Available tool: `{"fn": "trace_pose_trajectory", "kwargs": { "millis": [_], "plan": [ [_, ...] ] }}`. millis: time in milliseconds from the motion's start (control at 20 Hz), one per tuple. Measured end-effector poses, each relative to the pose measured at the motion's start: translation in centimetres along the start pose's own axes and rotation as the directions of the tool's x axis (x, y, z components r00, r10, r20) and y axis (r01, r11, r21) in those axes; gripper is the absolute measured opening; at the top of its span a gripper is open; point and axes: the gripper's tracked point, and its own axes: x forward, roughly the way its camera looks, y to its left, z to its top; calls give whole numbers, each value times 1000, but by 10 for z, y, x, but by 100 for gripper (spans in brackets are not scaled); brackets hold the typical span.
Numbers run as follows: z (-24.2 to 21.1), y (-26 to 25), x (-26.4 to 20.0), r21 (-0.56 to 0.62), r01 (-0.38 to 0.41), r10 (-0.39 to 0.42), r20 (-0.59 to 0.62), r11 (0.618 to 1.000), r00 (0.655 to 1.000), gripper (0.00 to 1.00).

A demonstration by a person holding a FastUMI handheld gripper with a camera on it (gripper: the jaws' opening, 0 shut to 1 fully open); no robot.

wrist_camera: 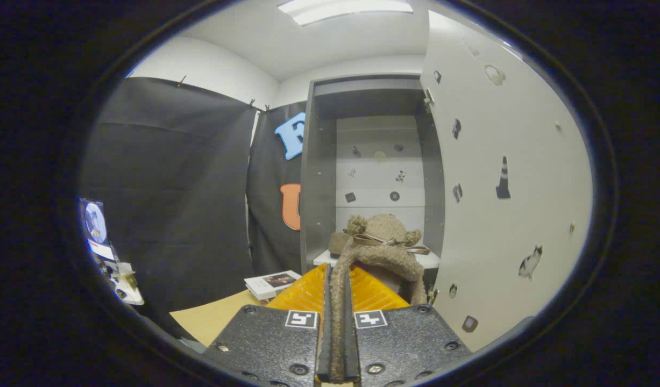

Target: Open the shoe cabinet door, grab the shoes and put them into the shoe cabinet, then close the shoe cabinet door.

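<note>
My gripper (338, 301) is shut on the fuzzy rim of a tan fleece shoe (381, 242) with a brown bow. The shoe hangs just ahead of the fingers, in front of the open shoe cabinet (362, 161). A second, darker shoe (339, 243) lies on the cabinet's white shelf (429, 260), partly hidden behind the held one. The cabinet door (502, 188) stands swung open to the right of the fingers, its inner face dotted with small stickers.
A stack of books (270, 283) lies on the wooden table (217, 317) left of the cabinet. Black cloth walls close off the left side. A small stand with a screen (96, 228) sits far left.
</note>
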Motion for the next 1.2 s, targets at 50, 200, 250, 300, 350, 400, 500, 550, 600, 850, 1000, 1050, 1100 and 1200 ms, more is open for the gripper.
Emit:
{"fn": "trace_pose_trajectory", "kwargs": {
  "millis": [50, 200, 250, 300, 350, 400, 500, 550, 600, 850, 1000, 1050, 1100, 1200],
  "plan": [
    [17, -6, 2, -27, 14, -13, 18, 1000, 1000, 12],
    [59, -28, 16, -75, 95, -90, 63, 993, 994, 12],
    [71, -33, 19, -82, 113, -107, 70, 990, 992, 12],
    [80, -37, 25, -84, 123, -117, 67, 989, 991, 12],
    [85, -42, 33, -77, 131, -126, 58, 988, 990, 12],
    [93, -47, 40, -56, 136, -133, 50, 989, 990, 12],
    [111, -56, 54, -33, 144, -142, 43, 989, 989, 12],
    [120, -60, 63, -42, 160, -158, 47, 986, 986, 12],
    [124, -65, 74, -69, 183, -180, 46, 981, 983, 12],
    [138, -52, 134, -170, 219, -215, 40, 961, 976, 12],
    [122, -50, 174, -195, 218, -222, -1, 956, 975, 12],
    [115, -53, 188, -206, 220, -229, -18, 953, 973, 12],
    [106, -55, 201, -213, 220, -233, -34, 952, 972, 12],
    [87, -63, 230, -222, 211, -231, -70, 952, 970, 12]
  ]
}}
